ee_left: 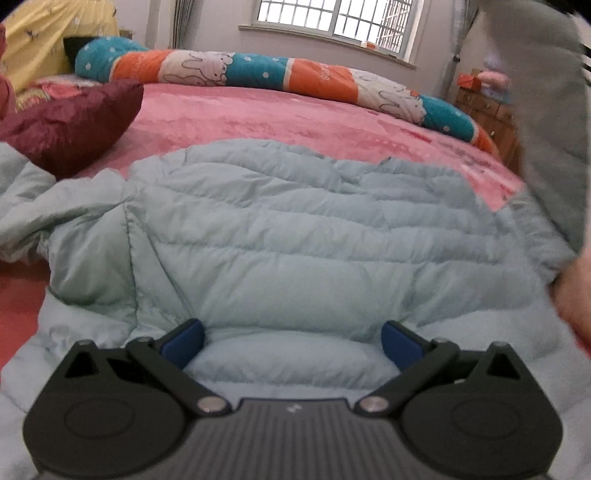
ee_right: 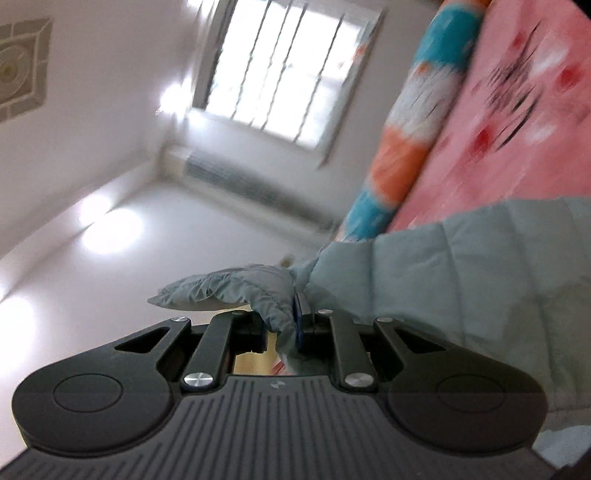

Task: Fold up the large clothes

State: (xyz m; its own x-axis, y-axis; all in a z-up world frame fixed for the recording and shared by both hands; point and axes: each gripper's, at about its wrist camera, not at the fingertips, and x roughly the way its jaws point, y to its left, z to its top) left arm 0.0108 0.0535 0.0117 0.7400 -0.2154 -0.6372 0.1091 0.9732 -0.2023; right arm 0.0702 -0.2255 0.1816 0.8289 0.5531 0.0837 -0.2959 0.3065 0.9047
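pink bedspread (ee_left: 280,122) is lying under pale blue jacket (ee_left: 280,236) | barred window (ee_left: 332,18) is glowing | left gripper (ee_left: 291,341) is gaping above jacket | right gripper (ee_right: 282,326) is clenching cuff (ee_right: 255,288)

place: home bedroom | cues: pink bed (ee_left: 280,118); barred window (ee_left: 332,18); wooden dresser (ee_left: 487,110); bolster (ee_left: 258,70)

Ahead of me a barred window (ee_left: 334,18) glows in the pale wall (ee_left: 207,33). A pink bedspread (ee_left: 258,118) covers the bed, a wooden dresser (ee_left: 487,110) standing at its far corner.
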